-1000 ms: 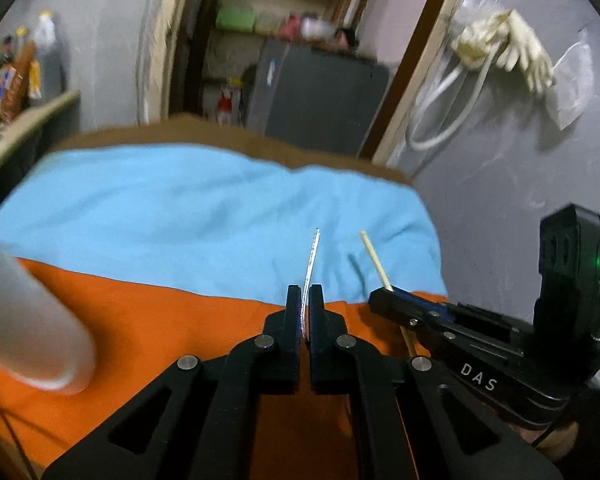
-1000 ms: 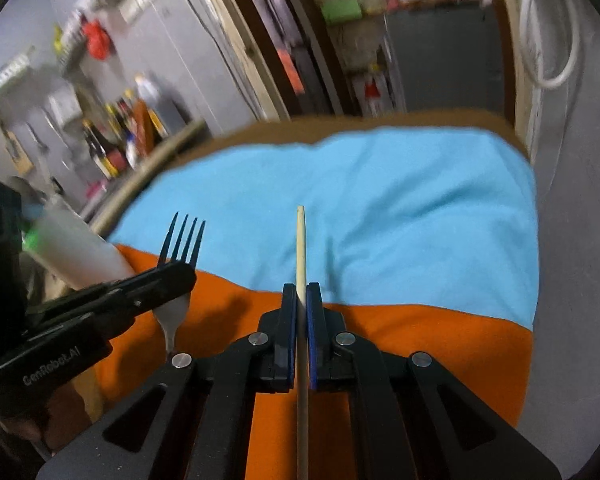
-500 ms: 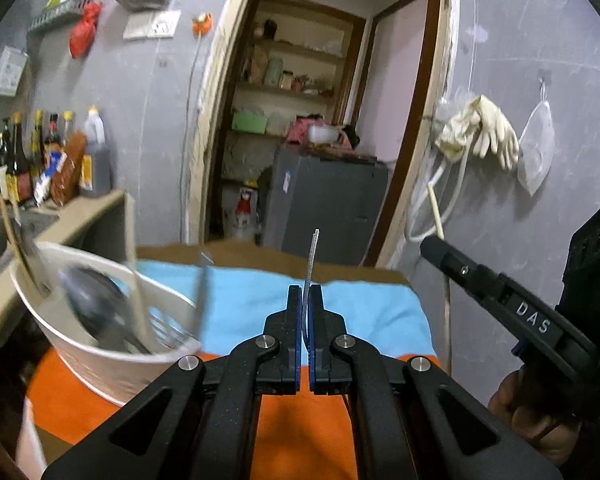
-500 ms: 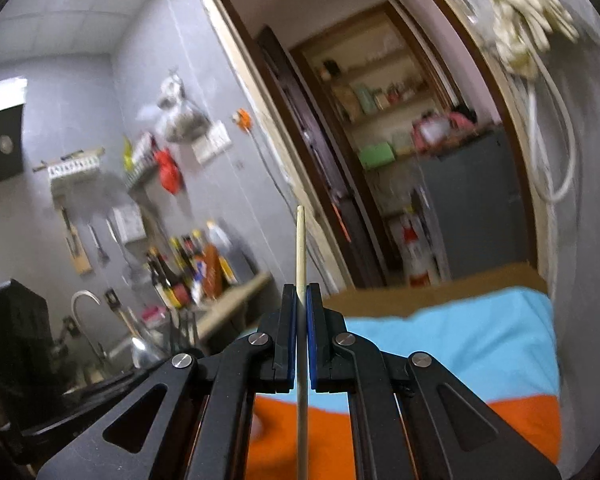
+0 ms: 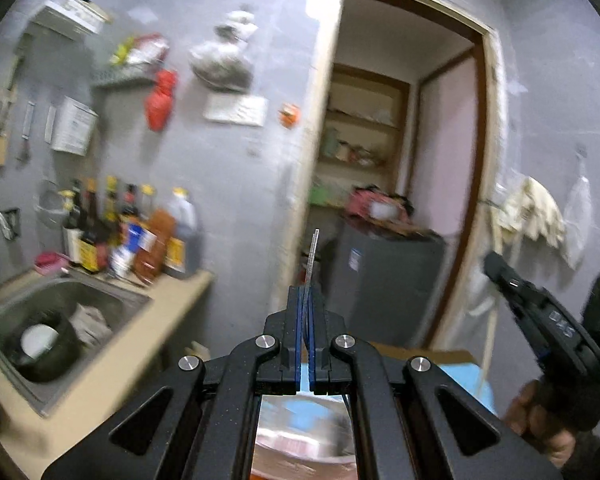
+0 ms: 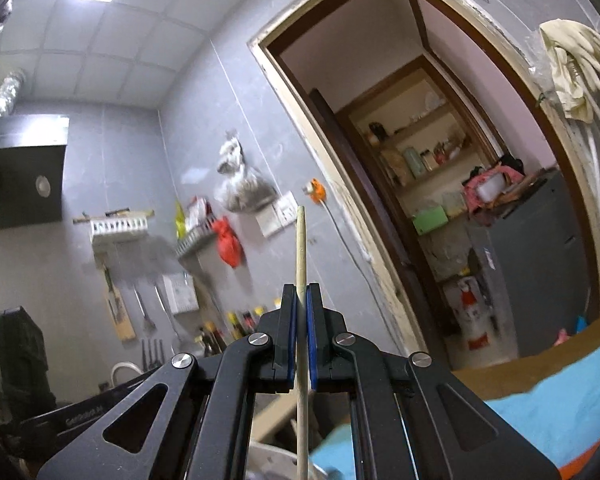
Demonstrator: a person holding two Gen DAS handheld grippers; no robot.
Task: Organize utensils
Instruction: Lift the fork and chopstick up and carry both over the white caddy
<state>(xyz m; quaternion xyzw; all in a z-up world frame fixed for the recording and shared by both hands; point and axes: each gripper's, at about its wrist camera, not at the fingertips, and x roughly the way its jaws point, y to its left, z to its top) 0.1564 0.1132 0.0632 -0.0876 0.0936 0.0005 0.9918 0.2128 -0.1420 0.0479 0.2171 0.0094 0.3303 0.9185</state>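
Fingers first: the left gripper (image 5: 309, 312) has its fingers pinched tight on a thin metal utensil (image 5: 312, 254), seen edge-on, its end sticking up past the blue pads. From this view alone I cannot tell whether it is a fork, a knife or a spoon. Over on the other side, the right gripper (image 6: 300, 312) has its fingers clamped on a pale wooden chopstick (image 6: 301, 252), which runs straight up through the pads and well beyond them, with its lower part hanging below.

So both hands are loaded and both are held up in the air, aimed at the far wall, not down at the surface. In my judgement that is mid-carry: two pieces picked up, neither one put anywhere.

Just below the left fingers a blurred round white container (image 5: 300, 444) shows, probably the holder these pieces are bound for, and the same rim (image 6: 276, 460) peeks under the right fingers. Beside it lies the blue cloth (image 6: 560, 396) over the brown surface (image 6: 540, 364).

Further off, to the left, a sink (image 5: 60, 320) holds a dark pot, with bottles (image 5: 132, 232) lined up behind it. Beyond that stands the doorway with shelves.

What is left, as I read it: lower both pieces into the container and let go.
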